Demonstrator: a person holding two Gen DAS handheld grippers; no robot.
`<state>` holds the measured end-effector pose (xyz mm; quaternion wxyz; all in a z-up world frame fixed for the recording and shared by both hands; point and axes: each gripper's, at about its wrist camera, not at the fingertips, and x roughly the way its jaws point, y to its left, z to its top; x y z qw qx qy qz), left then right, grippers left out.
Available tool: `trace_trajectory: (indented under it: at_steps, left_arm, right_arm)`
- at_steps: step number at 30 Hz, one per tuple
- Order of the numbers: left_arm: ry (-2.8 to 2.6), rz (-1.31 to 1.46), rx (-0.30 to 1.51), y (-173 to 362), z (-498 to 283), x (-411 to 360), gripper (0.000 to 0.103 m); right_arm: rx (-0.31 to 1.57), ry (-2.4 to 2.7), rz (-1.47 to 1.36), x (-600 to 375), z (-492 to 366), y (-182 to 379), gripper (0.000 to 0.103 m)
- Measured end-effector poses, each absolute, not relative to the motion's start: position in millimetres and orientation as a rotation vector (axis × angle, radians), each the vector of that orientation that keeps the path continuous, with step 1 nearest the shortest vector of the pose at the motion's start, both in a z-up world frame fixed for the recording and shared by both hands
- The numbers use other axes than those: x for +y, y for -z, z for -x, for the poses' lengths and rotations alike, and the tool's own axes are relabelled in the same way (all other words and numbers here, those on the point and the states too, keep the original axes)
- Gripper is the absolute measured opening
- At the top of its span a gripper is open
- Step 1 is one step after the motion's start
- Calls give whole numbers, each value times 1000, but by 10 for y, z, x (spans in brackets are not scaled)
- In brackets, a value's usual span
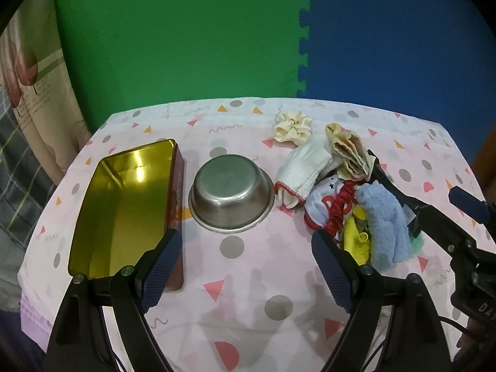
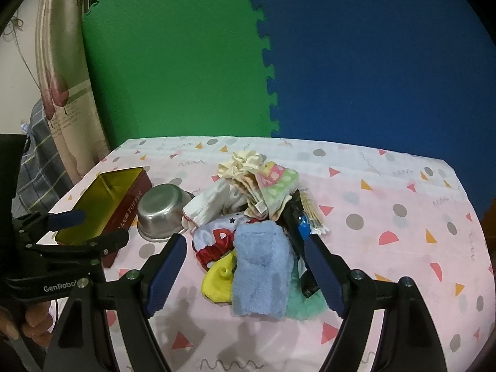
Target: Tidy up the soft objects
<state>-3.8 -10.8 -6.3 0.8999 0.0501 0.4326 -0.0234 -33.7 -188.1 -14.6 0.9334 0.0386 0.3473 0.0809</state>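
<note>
Both grippers are spread wide and carry nothing. The right gripper (image 2: pixel 245 269) hovers over the pile of soft items near the table's (image 2: pixel 403 248) right-centre, lined up on the blue towel (image 2: pixel 262 269) at the pile's near edge. The left gripper (image 1: pixel 245 272) waits between the gold tin (image 1: pixel 124 204), at the left edge, and the steel bowl (image 1: pixel 231 192). Descend straight, straddle the towel's width and pinch deep into the pile. The yellow item (image 2: pixel 217 282) touches the towel, possibly tucked under it; lift slowly so it does not drag along.
</note>
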Motion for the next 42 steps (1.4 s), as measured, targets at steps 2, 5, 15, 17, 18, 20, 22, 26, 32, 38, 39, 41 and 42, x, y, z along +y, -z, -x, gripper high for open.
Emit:
trace_trajectory:
  at_steps: [2, 5, 15, 17, 18, 20, 22, 26, 32, 38, 39, 41, 42]
  left_arm:
    - [49, -96, 906, 81, 30, -103, 83]
    - [46, -89, 916, 110, 26, -81, 83]
    - [40, -81, 939, 180, 5, -51, 83]
    - [40, -83, 941, 187, 2, -54, 83]
    - [39, -84, 942, 189, 0, -55, 83]
    - [40, -85, 944, 193, 0, -52, 83]
    - [38, -86, 946, 199, -5, -51, 83]
    - [34, -91, 946, 211, -9, -58, 83]
    - [39, -89, 947, 220, -8, -55, 83]
    - [41, -89, 955, 261, -9, -69, 83]
    - [40, -88, 957, 270, -10, -67, 83]
    - [39, -90, 959, 276, -18, -67, 83]
    - [38, -91, 961, 285, -18, -64, 83]
  right_arm:
    - [713, -166, -74, -1879, 345, 159, 81]
    - [716, -168, -72, -1871, 347, 170, 81]
    - [724, -172, -85, -1860, 351, 210, 81]
    - [724, -172, -84, -1855, 351, 211, 81]
    - [725, -174, -82, -1853, 352, 212, 81]
    - [726, -174, -79, -1847, 363, 212, 81]
    - [726, -175, -77, -1845, 361, 215, 81]
    - [729, -175, -78, -1852, 356, 222, 81]
    - [728, -172, -78, -1861, 355, 231, 81]
    - [733, -175, -81, -1892, 343, 248, 81]
    - [734, -176, -81, -1895, 339, 251, 81]
    - [737, -175, -79, -1906, 327, 260, 81]
    - [738, -175, -79, -1910, 324, 264, 81]
